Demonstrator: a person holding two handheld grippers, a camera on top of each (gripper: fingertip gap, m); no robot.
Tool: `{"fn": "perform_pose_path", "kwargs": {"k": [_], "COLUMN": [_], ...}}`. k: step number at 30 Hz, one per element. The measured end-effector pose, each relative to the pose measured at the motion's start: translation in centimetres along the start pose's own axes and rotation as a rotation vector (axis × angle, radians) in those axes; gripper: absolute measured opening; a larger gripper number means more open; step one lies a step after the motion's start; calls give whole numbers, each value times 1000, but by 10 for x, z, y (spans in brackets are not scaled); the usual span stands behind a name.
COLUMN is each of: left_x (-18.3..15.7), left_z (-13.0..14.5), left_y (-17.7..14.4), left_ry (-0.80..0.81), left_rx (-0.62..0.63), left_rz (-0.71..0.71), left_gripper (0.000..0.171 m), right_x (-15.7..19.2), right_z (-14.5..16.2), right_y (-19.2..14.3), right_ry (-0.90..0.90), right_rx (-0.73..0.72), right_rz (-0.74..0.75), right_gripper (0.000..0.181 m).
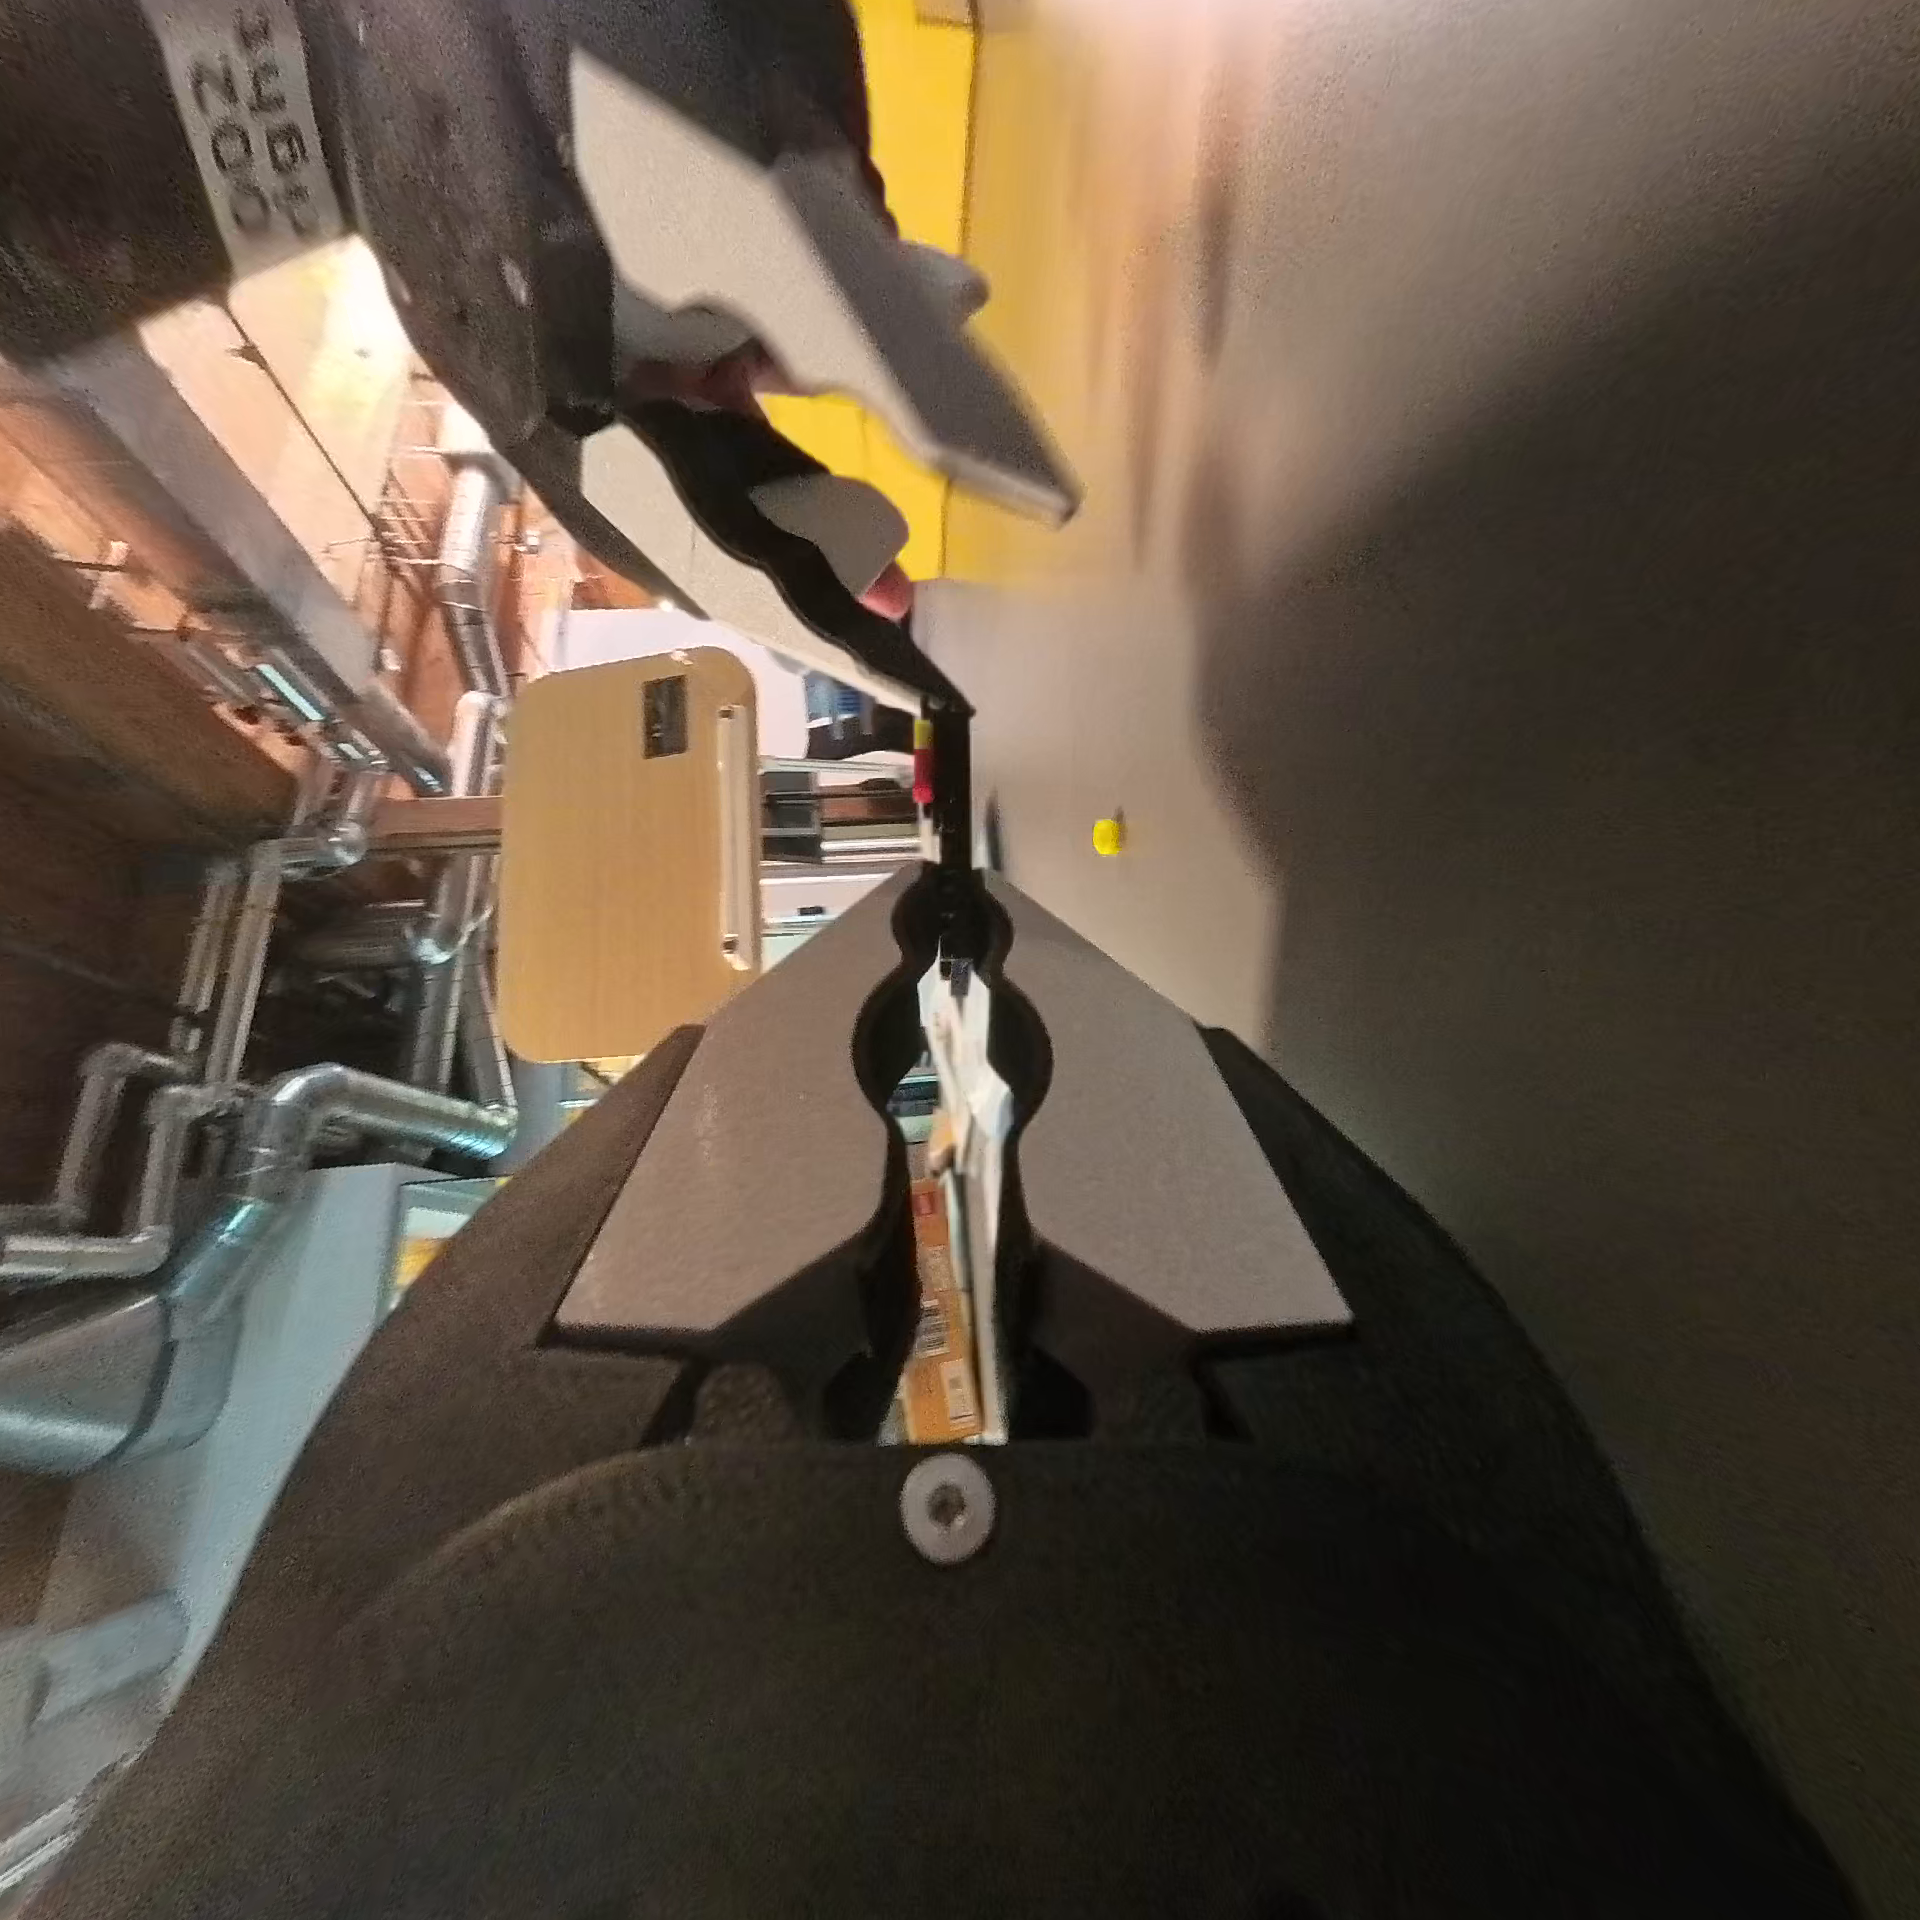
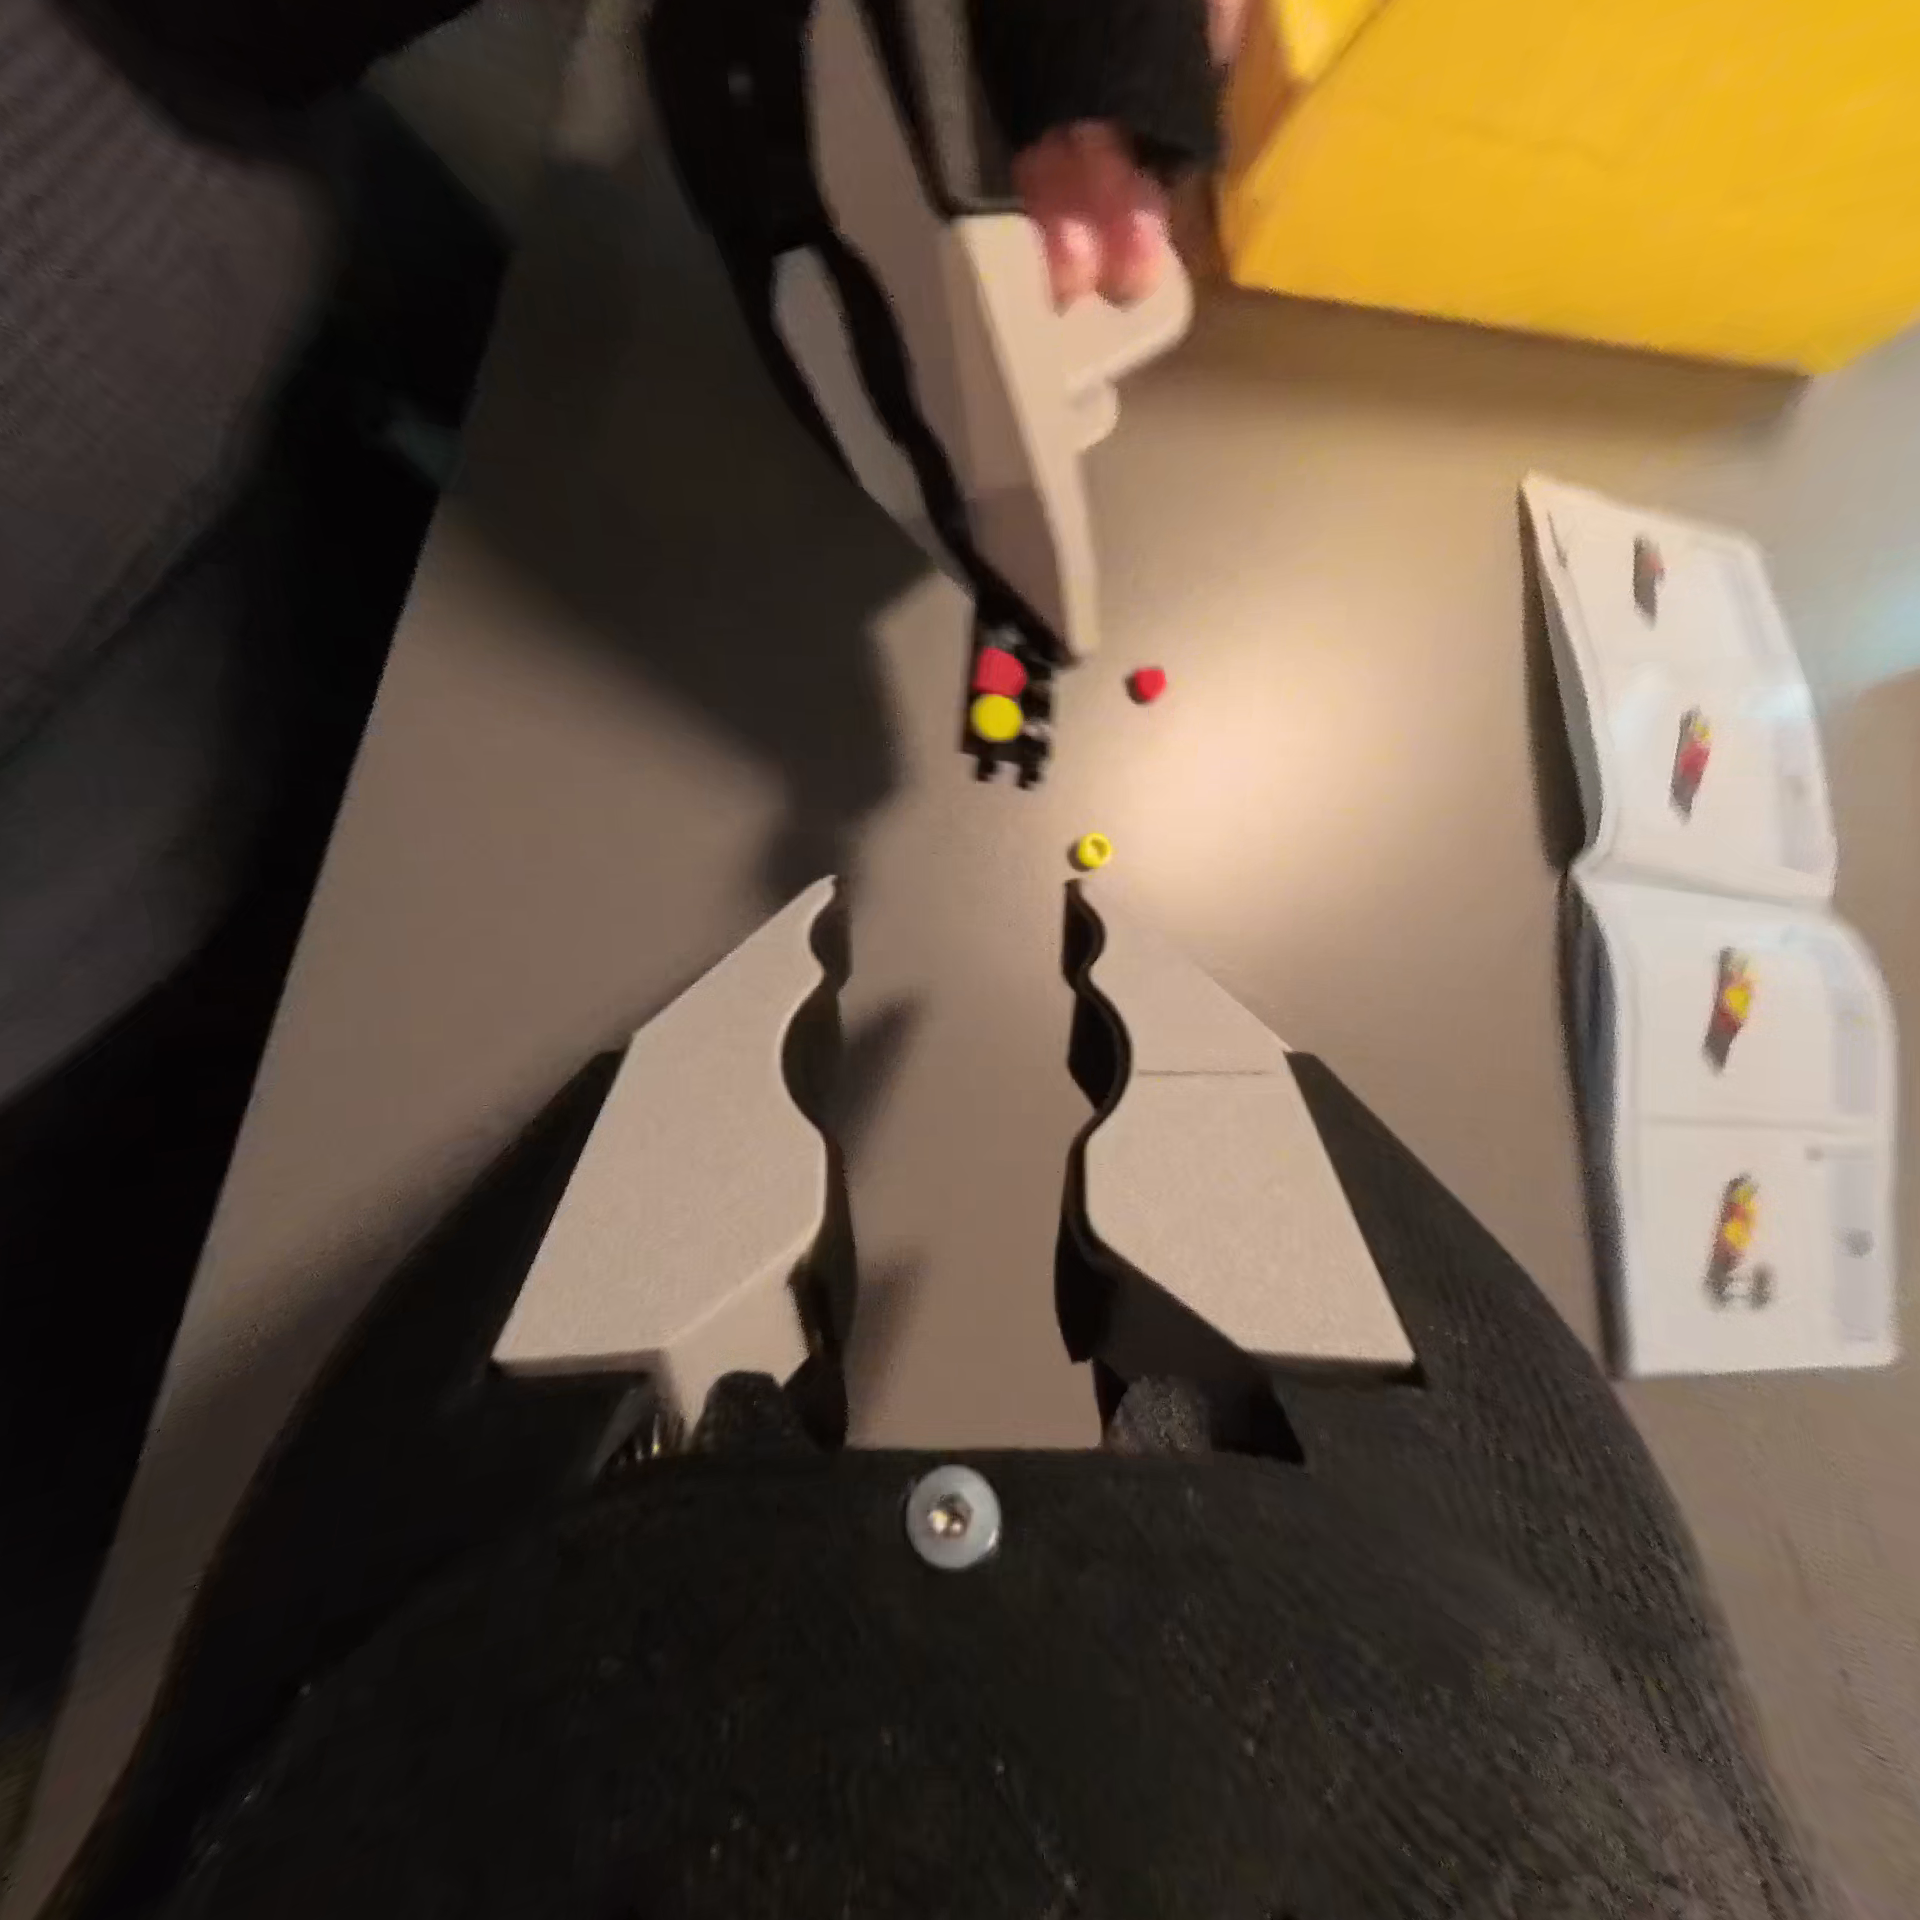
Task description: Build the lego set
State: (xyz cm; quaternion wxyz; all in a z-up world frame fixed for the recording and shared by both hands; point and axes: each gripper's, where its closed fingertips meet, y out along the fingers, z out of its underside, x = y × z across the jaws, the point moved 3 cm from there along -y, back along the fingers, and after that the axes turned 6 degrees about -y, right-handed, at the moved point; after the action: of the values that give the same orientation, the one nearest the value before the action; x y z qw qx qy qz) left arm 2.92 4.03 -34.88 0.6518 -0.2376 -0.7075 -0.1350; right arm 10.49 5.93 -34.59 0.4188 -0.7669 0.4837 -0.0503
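My left gripper (image 1: 951, 883) is shut on a small black lego assembly (image 1: 951, 790) that sticks out past its tips and is held above the table. In the right wrist view the left gripper (image 2: 1029, 634) comes in from the top, and the black assembly (image 2: 1006, 727) carries a red and a yellow round piece. My right gripper (image 2: 951, 883) is open and empty, its tips just short of the assembly. It also shows at the top of the left wrist view (image 1: 1008, 608). A loose yellow round piece (image 2: 1091, 850) (image 1: 1109, 834) and a loose red piece (image 2: 1146, 684) lie on the table.
The grey table (image 2: 644, 790) has an open instruction booklet (image 2: 1714, 935) at the right and a yellow box (image 2: 1558, 156) at the back right. A dark chair (image 2: 156, 364) stands off the left edge. A wooden chair back (image 1: 623, 852) shows beyond the table. Spacing between my two grippers at the tips: around 5 centimeters.
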Motion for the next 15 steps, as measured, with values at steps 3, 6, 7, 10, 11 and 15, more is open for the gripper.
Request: {"fn": "perform_pose_path", "kwargs": {"k": [3, 6, 7, 10, 11, 15], "left_x": [-8, -14, -14, -15, -15, -14], "left_z": [-1, -2, -2, -3, -3, -4], "left_y": [1, 0, -1, -3, -4, -6], "left_ry": [-5, -8, -6, -2, -2, 1], "left_rx": [1, 4, 4, 4, 4, 4], "left_rz": [47, 84, 87, 94, 96, 96], "left_gripper": [4, 5, 4, 5, 4, 5], "right_x": [-16, -19, -21, -23, -24, -25], "right_z": [15, 18, 18, 14, 13, 10], "right_y": [7, 21, 25, 34, 35, 37], "right_ry": [234, 365, 379, 387, 378, 296], "right_rx": [8, -16, -17, -27, -22, 18], "right_rz": [28, -13, -11, -18, -13, 13], "right_gripper": [24, 20, 20, 15, 13, 6]}}
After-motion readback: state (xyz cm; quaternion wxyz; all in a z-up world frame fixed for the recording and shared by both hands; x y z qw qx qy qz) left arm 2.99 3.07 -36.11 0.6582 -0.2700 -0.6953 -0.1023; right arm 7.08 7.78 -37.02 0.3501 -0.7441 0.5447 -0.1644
